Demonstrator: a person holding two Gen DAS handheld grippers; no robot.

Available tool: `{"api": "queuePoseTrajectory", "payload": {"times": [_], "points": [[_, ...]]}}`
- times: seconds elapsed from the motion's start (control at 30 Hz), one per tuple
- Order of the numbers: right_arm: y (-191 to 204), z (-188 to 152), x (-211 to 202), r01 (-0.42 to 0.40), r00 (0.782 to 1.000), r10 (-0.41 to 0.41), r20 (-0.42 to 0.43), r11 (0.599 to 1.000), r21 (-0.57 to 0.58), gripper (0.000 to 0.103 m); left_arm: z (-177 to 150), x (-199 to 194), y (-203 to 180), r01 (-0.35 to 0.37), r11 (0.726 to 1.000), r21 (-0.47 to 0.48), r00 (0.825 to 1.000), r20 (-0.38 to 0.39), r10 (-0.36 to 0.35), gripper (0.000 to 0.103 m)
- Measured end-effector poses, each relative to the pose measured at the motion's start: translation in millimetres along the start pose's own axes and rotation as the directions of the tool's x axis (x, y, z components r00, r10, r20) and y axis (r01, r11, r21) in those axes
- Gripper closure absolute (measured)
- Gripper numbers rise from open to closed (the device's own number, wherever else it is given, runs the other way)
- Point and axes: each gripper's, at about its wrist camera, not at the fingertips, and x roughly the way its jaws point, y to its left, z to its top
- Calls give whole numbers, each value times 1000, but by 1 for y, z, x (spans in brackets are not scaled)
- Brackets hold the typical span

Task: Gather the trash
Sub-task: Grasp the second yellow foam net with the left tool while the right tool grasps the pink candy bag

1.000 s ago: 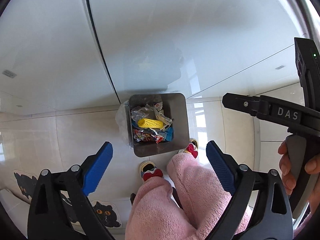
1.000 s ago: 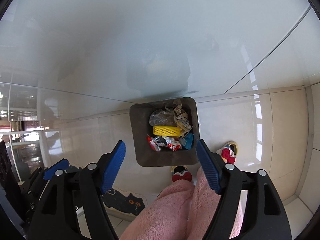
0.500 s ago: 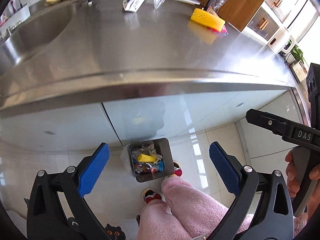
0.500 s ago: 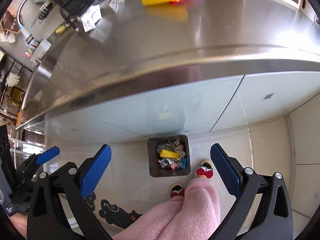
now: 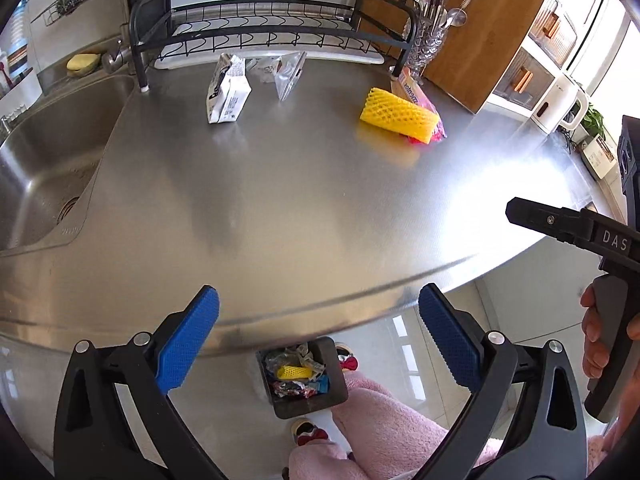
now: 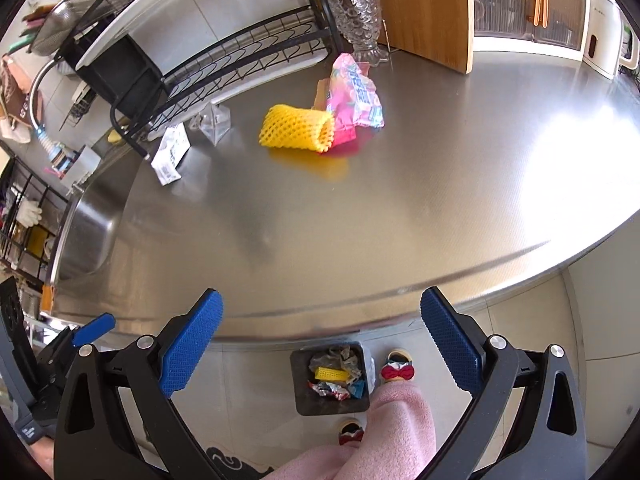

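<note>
Both grippers are open and empty above the front edge of a steel counter (image 5: 304, 200). My left gripper (image 5: 320, 340) and right gripper (image 6: 320, 340) hang over a dark bin (image 5: 336, 396) on the floor, full of wrappers; the bin also shows in the right wrist view (image 6: 300, 396). On the counter lie a yellow foam net (image 5: 398, 115) on a pink wrapper (image 6: 356, 92), a white carton (image 5: 228, 92) and a clear plastic bag (image 5: 288, 76). The net (image 6: 296, 128), carton (image 6: 172, 152) and bag (image 6: 216, 122) also show in the right wrist view.
A sink (image 5: 44, 152) lies at the left. A black dish rack (image 5: 264, 28) and a glass cutlery holder (image 5: 430, 40) stand at the back, with a wooden board (image 6: 428, 8) to the right. My legs in pink trousers (image 5: 384, 432) stand beside the bin.
Both grippers have risen from low over the bin to above counter height and tilted up. The counter top and its trash have come into view. Both stay open.
</note>
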Motion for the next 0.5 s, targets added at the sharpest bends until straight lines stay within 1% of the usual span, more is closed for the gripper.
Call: {"api": "queuePoseTrajectory", "payload": {"times": [0.2,0.37,0.47,0.5], "points": [[-21,54,16,8,1000,-8,-5,1000,-17,3,51,25,-22,7,1000,-11,1000,11,-7,8],[-39,98,35,-11,999,12,-31,1000,14,4,91,52,-45,21,1000,-8,1000,3,-21,8],[-50,123,48,-47,997,50,-52,997,55,7,114,67,-58,31,1000,6,1000,-5,-31,8],[-52,130,52,-54,997,57,-58,997,59,10,120,71,-62,35,999,9,999,-7,-35,8]]}}
